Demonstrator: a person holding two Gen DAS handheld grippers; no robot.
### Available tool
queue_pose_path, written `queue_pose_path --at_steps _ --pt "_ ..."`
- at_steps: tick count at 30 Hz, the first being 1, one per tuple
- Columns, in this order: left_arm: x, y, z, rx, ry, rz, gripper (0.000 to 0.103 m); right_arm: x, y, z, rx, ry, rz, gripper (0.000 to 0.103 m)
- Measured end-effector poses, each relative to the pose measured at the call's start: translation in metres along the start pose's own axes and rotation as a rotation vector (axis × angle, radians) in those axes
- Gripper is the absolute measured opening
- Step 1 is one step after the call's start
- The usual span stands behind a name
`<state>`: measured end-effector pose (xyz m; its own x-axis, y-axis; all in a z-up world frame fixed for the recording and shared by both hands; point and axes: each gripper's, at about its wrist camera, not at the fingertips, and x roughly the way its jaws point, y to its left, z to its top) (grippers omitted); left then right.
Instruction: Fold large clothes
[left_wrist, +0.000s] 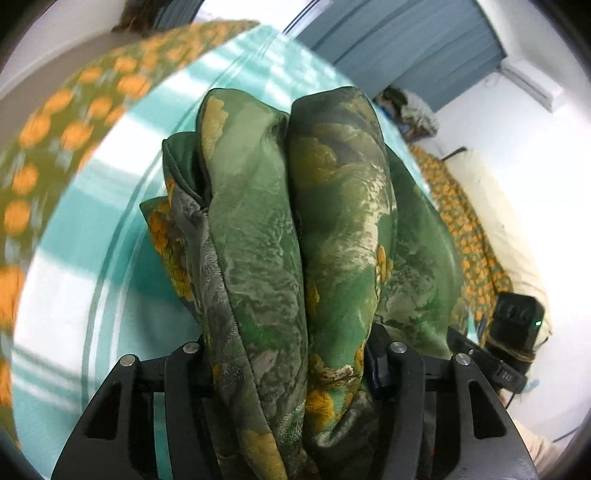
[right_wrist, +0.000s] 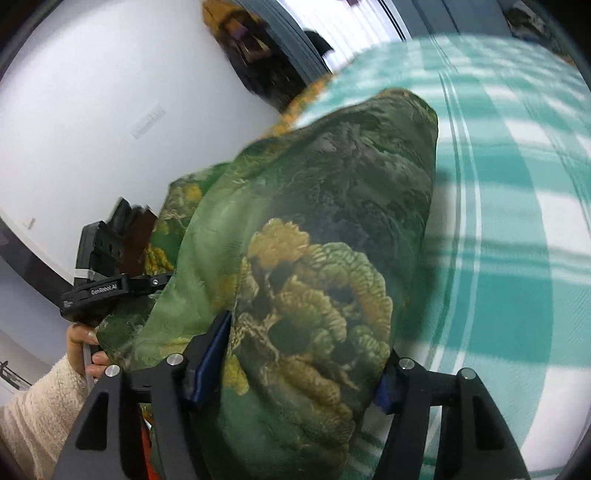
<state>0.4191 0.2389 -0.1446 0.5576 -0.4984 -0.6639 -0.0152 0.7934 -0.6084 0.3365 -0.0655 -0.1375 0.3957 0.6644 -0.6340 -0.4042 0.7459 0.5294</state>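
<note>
A large green garment with yellow flower print is bunched in thick folds and held up over a teal and white checked bedspread. My left gripper is shut on a thick bundle of it; the cloth hides the fingertips. In the right wrist view the same garment fills the middle, and my right gripper is shut on a wide fold of it, blue pads pressing the cloth. The left gripper and the hand holding it show at the left of that view, beside the garment.
A green blanket with orange flowers lies along the bed's far edge and right side. A white wall, blue curtains and a pile of things stand beyond. The bedspread stretches to the right.
</note>
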Motion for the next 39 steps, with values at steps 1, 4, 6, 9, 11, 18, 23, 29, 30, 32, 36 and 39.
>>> queue_pose_path --at_steps 1,4,6,9,11,18,23,29,30,32,36,39 --pt "0.005 -0.006 0.015 0.004 -0.013 -0.008 0.056 -0.002 -0.005 0.010 0.006 -0.013 0.015 0.065" --pt "0.027 -0.015 0.056 0.012 -0.037 -0.005 0.057 -0.003 -0.024 0.048 -0.007 -0.055 0.031 0.065" --pt "0.042 -0.010 0.078 0.002 -0.041 -0.008 0.057 0.010 -0.033 0.075 -0.010 -0.067 0.031 0.065" --pt "0.079 -0.007 0.102 -0.002 -0.030 0.007 0.059 0.025 -0.060 0.101 0.009 -0.075 0.030 0.065" --pt "0.107 0.007 0.108 -0.018 0.009 0.030 0.064 0.038 -0.085 0.110 0.044 -0.057 0.032 0.065" --pt "0.118 0.035 0.085 -0.073 0.001 0.047 0.103 0.065 -0.140 0.088 0.238 0.029 0.020 0.099" --pt "0.050 0.008 0.066 0.034 -0.120 0.207 0.101 0.015 -0.096 0.085 0.117 -0.054 -0.244 0.099" --pt "-0.019 -0.039 0.018 0.224 -0.312 0.484 0.102 -0.047 -0.031 0.064 -0.081 -0.165 -0.566 0.099" --pt "-0.027 -0.042 0.013 0.243 -0.326 0.512 0.102 -0.055 -0.021 0.059 -0.102 -0.174 -0.596 0.099" --pt "-0.039 -0.059 -0.002 0.279 -0.357 0.565 0.102 -0.065 -0.014 0.050 -0.128 -0.181 -0.639 0.099" --pt "-0.053 -0.087 -0.024 0.319 -0.375 0.571 0.102 -0.085 0.004 0.039 -0.162 -0.178 -0.691 0.099" --pt "-0.064 -0.108 -0.047 0.336 -0.434 0.572 0.103 -0.099 0.021 0.027 -0.191 -0.183 -0.732 0.099"
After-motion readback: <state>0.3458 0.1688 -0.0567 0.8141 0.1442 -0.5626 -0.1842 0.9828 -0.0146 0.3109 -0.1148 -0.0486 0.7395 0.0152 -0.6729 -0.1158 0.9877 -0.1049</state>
